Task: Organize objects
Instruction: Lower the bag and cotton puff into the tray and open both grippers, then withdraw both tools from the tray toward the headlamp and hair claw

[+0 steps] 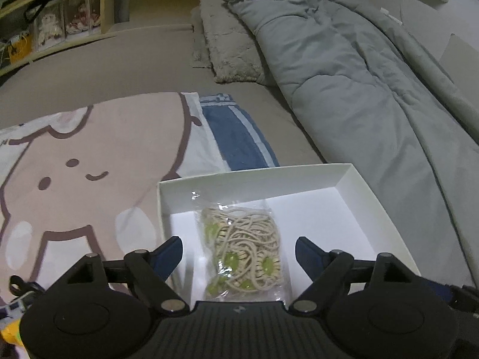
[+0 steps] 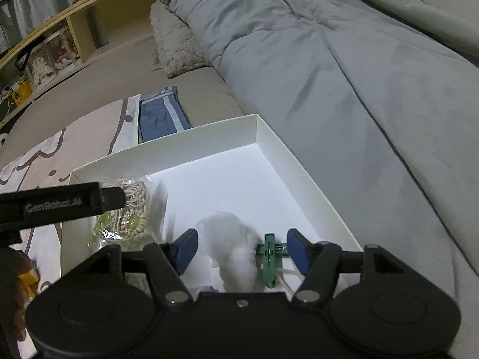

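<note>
A white shallow box (image 1: 374, 197) lies on the bed. A clear bag of beige cords with green beads (image 1: 245, 248) lies in its left part, directly ahead of my open, empty left gripper (image 1: 238, 252). In the right wrist view the box (image 2: 287, 161) holds the same bag (image 2: 128, 218) at left, and a white fluffy tuft (image 2: 236, 251) with a green clip (image 2: 271, 257) between the fingers of my open right gripper (image 2: 242, 252). The left gripper's black body (image 2: 60, 206) hangs over the bag.
A grey duvet (image 1: 359, 74) fills the right side of the bed. A fluffy grey pillow (image 1: 230, 45) lies at the head. A cartoon-print cloth (image 1: 89, 164) and folded blue cloth (image 1: 236, 137) lie left of the box. Wooden shelves (image 1: 60, 24) stand behind.
</note>
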